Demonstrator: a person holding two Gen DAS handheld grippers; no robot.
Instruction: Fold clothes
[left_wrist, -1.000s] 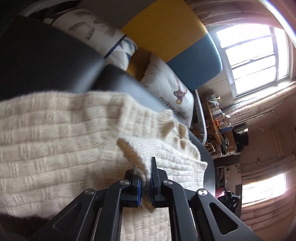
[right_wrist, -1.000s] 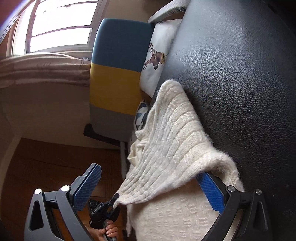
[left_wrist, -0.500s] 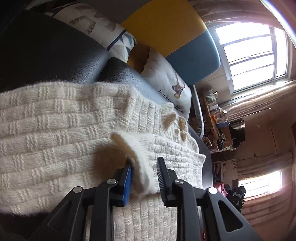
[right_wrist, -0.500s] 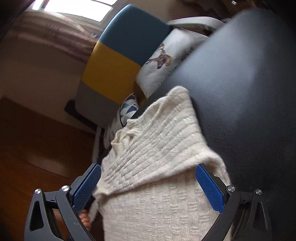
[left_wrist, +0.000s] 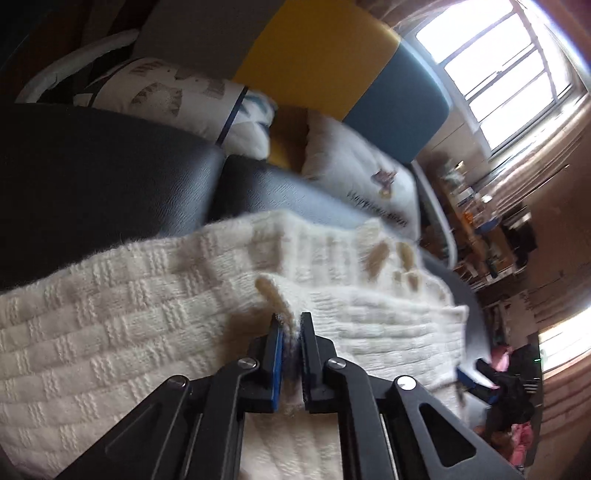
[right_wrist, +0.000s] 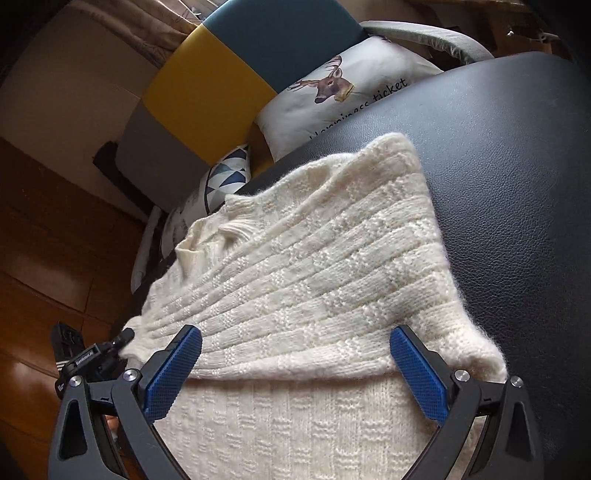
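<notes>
Item: cream knit sweater (right_wrist: 295, 280), partly folded, lying on the black leather seat (right_wrist: 517, 184) and reaching its near edge; one layer is already turned over the body, and the fold edge runs crosswise just ahead of my right jaws.

Left gripper (left_wrist: 291, 325): jaws closing, all but together, with a raised corner of the sweater (left_wrist: 273, 291) pinched between the pads. The knit spreads away to the left and ahead of it.

Right gripper (right_wrist: 295, 354): jaws wide apart, nothing clamped. I see the fold edge lying between the two blue pads (right_wrist: 173, 373), but neither pad presses on it.

Relation that matters: the sweater's long axis runs away from the right jaws toward the cushions (right_wrist: 354, 96) at the seat's far edge. I judge the left gripper owns the coming fold, since it alone has cloth.
</notes>
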